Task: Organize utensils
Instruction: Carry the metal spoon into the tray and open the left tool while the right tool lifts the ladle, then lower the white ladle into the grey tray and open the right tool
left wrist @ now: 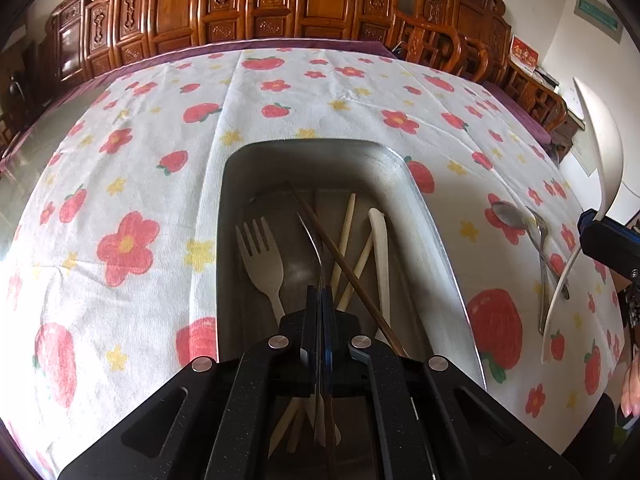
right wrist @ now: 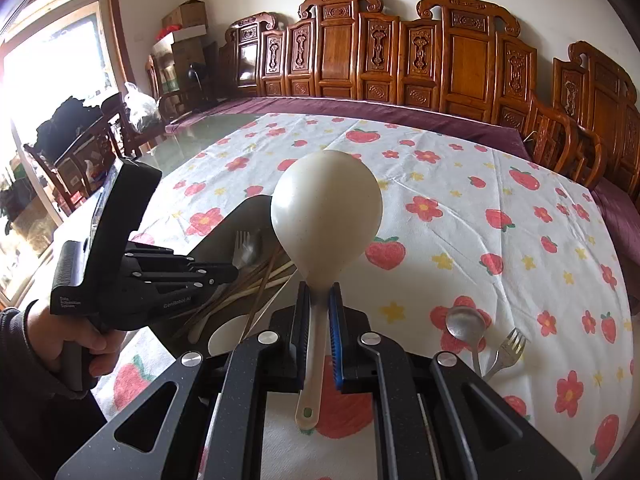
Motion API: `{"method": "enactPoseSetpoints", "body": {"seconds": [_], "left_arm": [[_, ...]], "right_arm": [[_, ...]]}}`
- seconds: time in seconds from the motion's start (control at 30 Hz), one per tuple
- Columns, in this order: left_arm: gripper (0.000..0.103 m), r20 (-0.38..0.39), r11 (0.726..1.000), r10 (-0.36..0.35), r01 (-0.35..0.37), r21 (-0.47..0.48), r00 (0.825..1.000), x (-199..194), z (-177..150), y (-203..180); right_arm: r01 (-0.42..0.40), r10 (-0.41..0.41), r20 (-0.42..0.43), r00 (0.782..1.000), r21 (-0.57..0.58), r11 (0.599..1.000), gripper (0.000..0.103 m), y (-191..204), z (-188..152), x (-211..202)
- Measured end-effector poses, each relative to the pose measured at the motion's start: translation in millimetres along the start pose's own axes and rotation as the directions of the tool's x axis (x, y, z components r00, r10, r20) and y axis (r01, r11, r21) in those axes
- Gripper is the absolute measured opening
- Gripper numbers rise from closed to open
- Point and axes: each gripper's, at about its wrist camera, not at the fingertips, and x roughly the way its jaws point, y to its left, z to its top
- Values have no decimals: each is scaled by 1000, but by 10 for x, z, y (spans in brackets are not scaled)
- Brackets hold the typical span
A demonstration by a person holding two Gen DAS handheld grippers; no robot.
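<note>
The flowered tablecloth (left wrist: 132, 168) covers the table, and the metal tray (left wrist: 434, 236) sits at its near middle, already holding a cream fork (left wrist: 260, 258), pale chopsticks (left wrist: 347, 236) and a dark chopstick (left wrist: 340, 258). The right gripper (right wrist: 319, 300) is clamped on the handle of the big cream ladle (right wrist: 326, 208), bowl tipped up towards twelve o'clock. I'd swing it to nine o'clock over the tray and lower it flat, handle along the tray's length. The left gripper (left wrist: 321, 308) is pinched on a thin metal utensil (left wrist: 314, 236) over the tray. A metal spoon (right wrist: 466, 326) and metal fork (right wrist: 506, 350) wait at four o'clock
</note>
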Motion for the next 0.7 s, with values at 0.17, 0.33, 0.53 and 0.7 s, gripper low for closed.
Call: {"method": "enactPoseSetpoints", "body": {"seconds": [0.17,0.33,0.53,0.7], "left_arm": [[2,31,1000,-10,10,8,999,-156,-12,-6],[3,84,1000,13,-15,27,996,-360,-8,34],[4,135,999,33,-35,14,990,-569,15,195],[14,172,998,62,-63,-1,983,-698,30,331]], "right_arm": [[0,0,-1,1000,-3,1000,11,61,31,-21],[-19,19,2,1000,-11,1000,11,194,116,2],[-45,45,5,999,-26,999,11,415,265,87],[-65,66,1,998,-23,998,11,548,395,227]]}}
